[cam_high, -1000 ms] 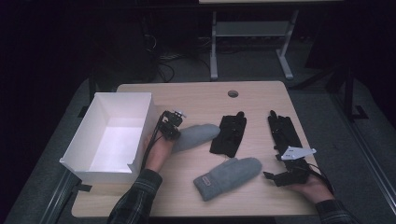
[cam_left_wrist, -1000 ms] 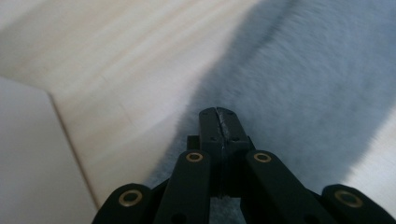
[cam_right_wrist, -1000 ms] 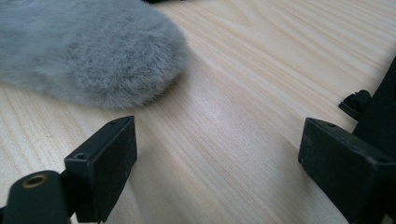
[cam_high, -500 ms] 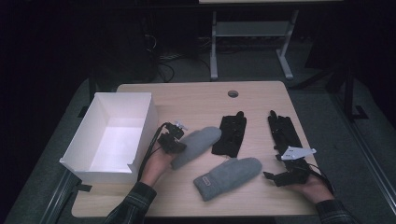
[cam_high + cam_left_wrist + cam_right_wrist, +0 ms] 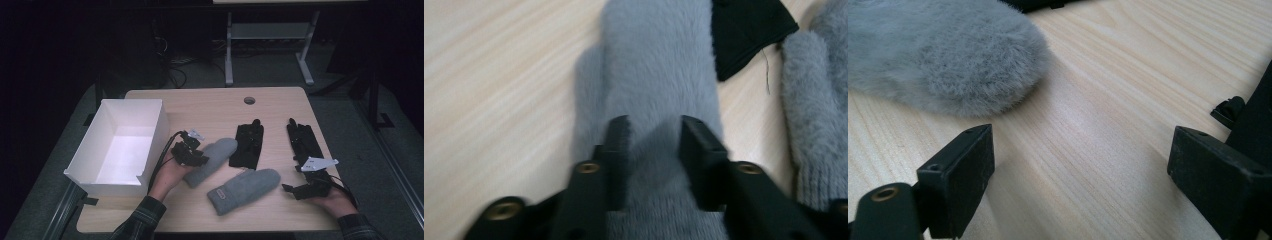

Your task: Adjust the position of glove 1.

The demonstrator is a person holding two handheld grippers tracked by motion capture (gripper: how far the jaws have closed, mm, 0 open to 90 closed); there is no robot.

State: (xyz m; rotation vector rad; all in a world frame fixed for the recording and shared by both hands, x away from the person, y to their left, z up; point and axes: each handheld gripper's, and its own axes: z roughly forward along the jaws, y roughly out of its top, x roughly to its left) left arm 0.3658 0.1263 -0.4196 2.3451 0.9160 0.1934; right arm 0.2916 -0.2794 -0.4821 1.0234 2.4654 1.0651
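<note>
My left gripper [image 5: 654, 137] has just been opening, its jaws now narrowly apart over the fuzzy grey mitten [image 5: 212, 160] at table centre. The left gripper view shows its soft nap. At 3 o'clock lies a black glove [image 5: 248, 145], at 5 o'clock a second grey mitten [image 5: 245, 190]; my right gripper [image 5: 1078, 175] rests wide.

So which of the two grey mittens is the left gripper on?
The left gripper straddles the plain grey mitten nearest the white box; the other grey mitten, with a cuff label, lies nearer the person.
</note>
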